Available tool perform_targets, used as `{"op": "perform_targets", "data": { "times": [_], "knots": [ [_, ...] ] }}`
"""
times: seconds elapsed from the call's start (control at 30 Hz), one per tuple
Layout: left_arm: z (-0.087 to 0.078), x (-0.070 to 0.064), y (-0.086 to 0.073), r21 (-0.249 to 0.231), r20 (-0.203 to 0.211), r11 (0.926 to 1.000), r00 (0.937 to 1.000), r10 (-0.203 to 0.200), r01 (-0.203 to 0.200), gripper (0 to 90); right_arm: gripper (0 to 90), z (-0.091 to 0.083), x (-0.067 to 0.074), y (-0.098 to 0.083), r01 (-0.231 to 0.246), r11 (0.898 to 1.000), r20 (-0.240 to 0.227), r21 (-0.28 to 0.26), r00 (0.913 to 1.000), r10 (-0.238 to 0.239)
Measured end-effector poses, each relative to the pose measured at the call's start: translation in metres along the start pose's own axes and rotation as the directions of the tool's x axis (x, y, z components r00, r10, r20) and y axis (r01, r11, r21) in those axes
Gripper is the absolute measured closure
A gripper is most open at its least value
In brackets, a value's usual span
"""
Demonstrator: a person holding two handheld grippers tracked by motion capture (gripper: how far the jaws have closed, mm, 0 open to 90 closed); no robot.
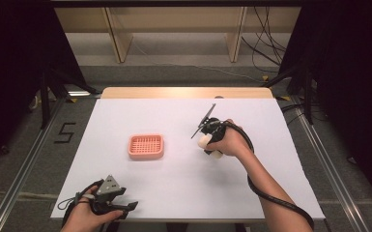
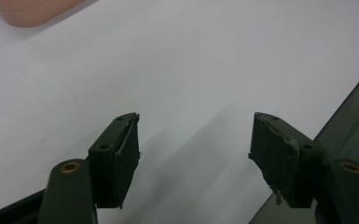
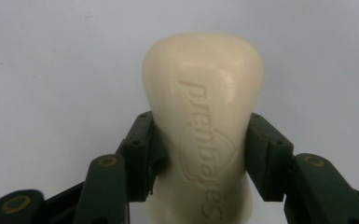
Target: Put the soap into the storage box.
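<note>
Pink tray [image 1: 146, 147] lies well apart from soap bar [image 3: 204, 126]; bare white table [image 1: 183, 188] between

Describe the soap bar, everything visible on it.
The soap bar is cream-coloured, smooth and matte, with rounded edges, a waisted middle and a wider rounded far end. Raised lettering and an emblem run along its top face. The right gripper is shut on it, its pads pressing on both sides of the waist, and the bar points straight out along the jaws. In the high view it sits right of the pink basket, over the white table; contact with the table cannot be told.
</note>
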State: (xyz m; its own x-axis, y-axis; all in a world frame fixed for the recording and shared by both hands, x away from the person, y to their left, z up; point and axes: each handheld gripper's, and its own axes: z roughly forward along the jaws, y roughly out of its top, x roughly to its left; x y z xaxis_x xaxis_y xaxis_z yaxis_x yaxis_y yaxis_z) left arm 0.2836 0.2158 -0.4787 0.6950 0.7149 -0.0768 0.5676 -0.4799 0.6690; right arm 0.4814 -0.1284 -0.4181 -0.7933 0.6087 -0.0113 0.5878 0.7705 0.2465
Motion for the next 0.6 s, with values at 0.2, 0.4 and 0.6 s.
{"op": "perform_targets", "data": {
  "times": [0.2,0.4,0.6],
  "knots": [
    [-0.001,0.001,0.000,0.005,-0.004,1.0000,1.0000,0.005,-0.005,32.3,50.5,-0.001,0.003,0.004,-0.004,1.000,-0.001,0.005,1.0000,0.004],
    [-0.001,0.001,0.000,0.013,-0.003,0.9999,1.0000,0.003,-0.003,32.3,50.5,0.000,0.007,0.008,0.002,1.000,-0.004,0.004,1.0000,-0.002],
    [-0.001,0.000,-0.001,-0.001,0.001,0.9998,0.9998,-0.021,0.021,32.3,50.5,0.000,0.009,0.012,0.001,1.000,-0.002,0.022,1.0000,-0.001]
  ]
}}
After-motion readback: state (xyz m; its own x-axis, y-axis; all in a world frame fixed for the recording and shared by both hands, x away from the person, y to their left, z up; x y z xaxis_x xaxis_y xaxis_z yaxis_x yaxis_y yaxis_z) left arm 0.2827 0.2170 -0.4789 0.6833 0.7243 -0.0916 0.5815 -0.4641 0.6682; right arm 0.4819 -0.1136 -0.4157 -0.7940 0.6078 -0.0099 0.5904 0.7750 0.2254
